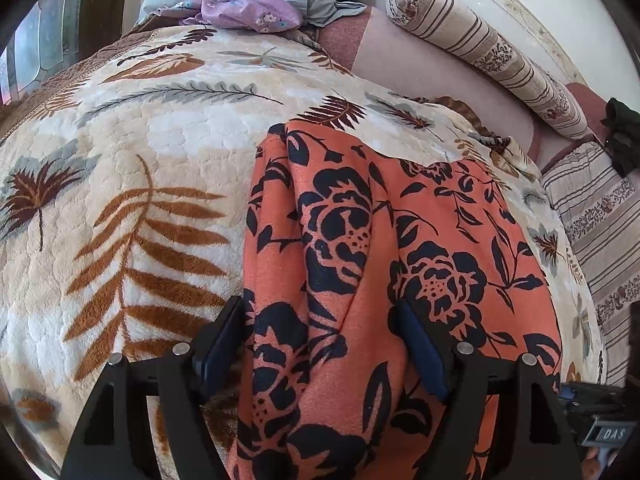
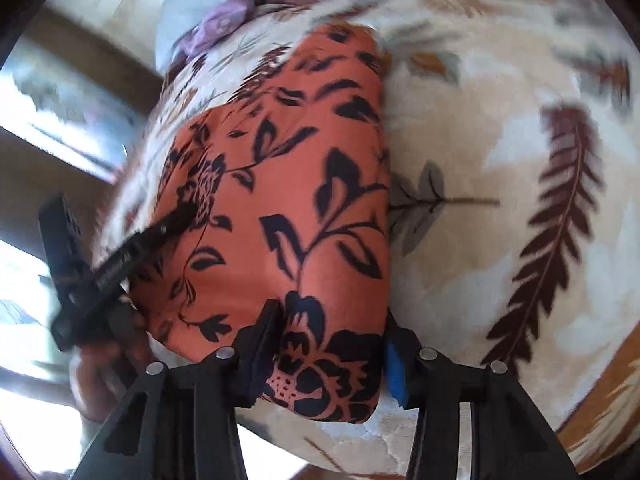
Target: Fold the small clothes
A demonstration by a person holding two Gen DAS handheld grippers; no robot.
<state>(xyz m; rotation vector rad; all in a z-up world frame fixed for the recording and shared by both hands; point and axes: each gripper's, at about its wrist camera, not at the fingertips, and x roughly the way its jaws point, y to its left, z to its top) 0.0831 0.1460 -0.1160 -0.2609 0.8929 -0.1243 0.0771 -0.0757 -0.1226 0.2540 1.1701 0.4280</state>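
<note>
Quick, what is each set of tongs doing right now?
Left tongs: open, straddling the orange cloth with black flowers, not clamped.
Right tongs: open around the same cloth's near end.

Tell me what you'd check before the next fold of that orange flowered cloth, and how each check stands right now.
1. Cloth lies on the blanket: ok. The orange cloth rests on the leaf-print blanket.
2. Left gripper jaws open around the cloth's near edge: ok, not yet closed.
3. Right gripper jaws open astride the cloth's near corner: ok, not yet closed.
4. Cloth flat: not ok. Ridges and creases run down it in the left view.
5. Sharp view: not ok. The right view is blurred by motion.
6. Neat folded edges: cannot tell. Layers underneath are hidden.
</note>
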